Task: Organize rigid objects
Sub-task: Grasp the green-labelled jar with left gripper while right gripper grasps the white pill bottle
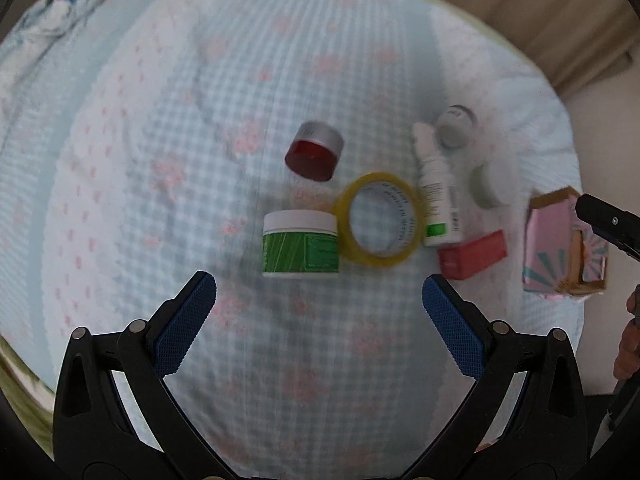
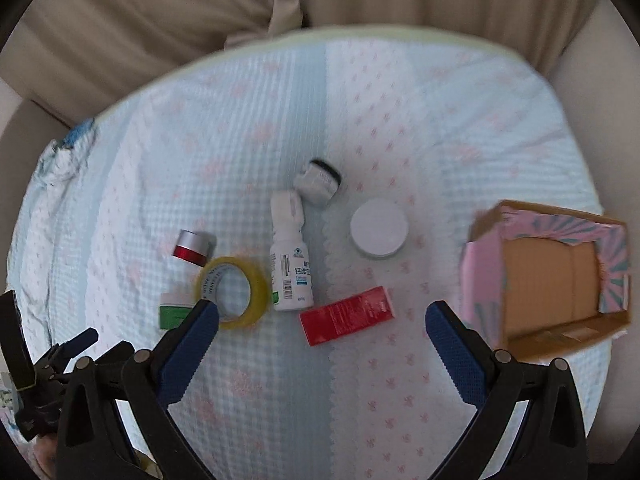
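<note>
Small objects lie on a bed with a pale blue checked cover (image 1: 200, 100). A green-labelled jar (image 1: 300, 243), a yellow tape roll (image 1: 378, 220), a red jar with a silver lid (image 1: 315, 151), a white bottle (image 1: 438, 196), a red box (image 1: 472, 255), a white round jar (image 1: 492, 184) and a small grey jar (image 1: 455, 126). My left gripper (image 1: 320, 294) is open and empty, just short of the green jar. My right gripper (image 2: 322, 322) is open and empty above the red box (image 2: 347, 315). An open pink cardboard box (image 2: 556, 276) lies at the right.
The left gripper's body shows at the lower left of the right wrist view (image 2: 52, 368). The right gripper's black tip (image 1: 608, 222) sits over the pink box (image 1: 560, 244). Crumpled cloth (image 1: 44, 28) lies far left. Beige curtains (image 2: 160, 12) hang beyond the bed.
</note>
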Action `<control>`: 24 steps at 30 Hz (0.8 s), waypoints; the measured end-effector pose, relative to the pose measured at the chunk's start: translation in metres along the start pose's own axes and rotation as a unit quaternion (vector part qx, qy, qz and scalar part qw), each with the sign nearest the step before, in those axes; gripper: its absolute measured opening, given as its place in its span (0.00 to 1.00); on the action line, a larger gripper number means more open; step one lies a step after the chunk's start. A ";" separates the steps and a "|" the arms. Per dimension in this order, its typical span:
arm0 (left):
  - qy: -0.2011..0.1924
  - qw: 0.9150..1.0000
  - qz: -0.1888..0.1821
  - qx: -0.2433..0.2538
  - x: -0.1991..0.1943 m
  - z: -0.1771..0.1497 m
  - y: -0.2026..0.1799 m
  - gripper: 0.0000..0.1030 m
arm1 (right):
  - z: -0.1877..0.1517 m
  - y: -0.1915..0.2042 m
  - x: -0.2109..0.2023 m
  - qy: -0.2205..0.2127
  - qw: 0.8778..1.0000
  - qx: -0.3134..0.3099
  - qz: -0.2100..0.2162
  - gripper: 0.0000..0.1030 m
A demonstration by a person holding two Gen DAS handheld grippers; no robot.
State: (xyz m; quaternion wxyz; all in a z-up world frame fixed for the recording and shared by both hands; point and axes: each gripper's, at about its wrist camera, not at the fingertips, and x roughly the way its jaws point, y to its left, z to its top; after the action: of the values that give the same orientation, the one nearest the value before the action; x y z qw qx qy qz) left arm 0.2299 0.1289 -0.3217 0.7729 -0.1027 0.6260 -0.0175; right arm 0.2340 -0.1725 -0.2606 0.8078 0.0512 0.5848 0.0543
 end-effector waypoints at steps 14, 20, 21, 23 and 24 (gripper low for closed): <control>0.095 0.994 0.057 -0.001 0.088 0.025 0.011 0.97 | 0.041 0.022 0.145 0.136 0.989 -0.051 0.006 0.84; 0.118 0.990 0.075 0.005 0.106 0.027 0.015 0.95 | 0.041 0.022 0.182 0.177 0.983 -0.056 0.003 0.70; 0.120 0.990 0.073 0.004 0.109 0.028 0.014 0.95 | 0.041 0.021 0.188 0.188 0.981 -0.055 0.004 0.70; 0.124 0.989 0.074 0.008 0.115 0.030 0.014 0.95 | 0.041 0.020 0.193 0.196 0.979 -0.046 0.018 0.68; 0.125 0.989 0.077 0.011 0.117 0.030 0.013 0.95 | 0.042 0.020 0.197 0.201 0.978 -0.042 0.023 0.68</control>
State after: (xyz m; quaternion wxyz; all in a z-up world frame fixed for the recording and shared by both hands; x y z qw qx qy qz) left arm 0.2830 0.1274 -0.4308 0.6886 -0.0427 0.7236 0.0224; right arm 0.3342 -0.1247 -0.4294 0.6734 0.0182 0.7313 0.1065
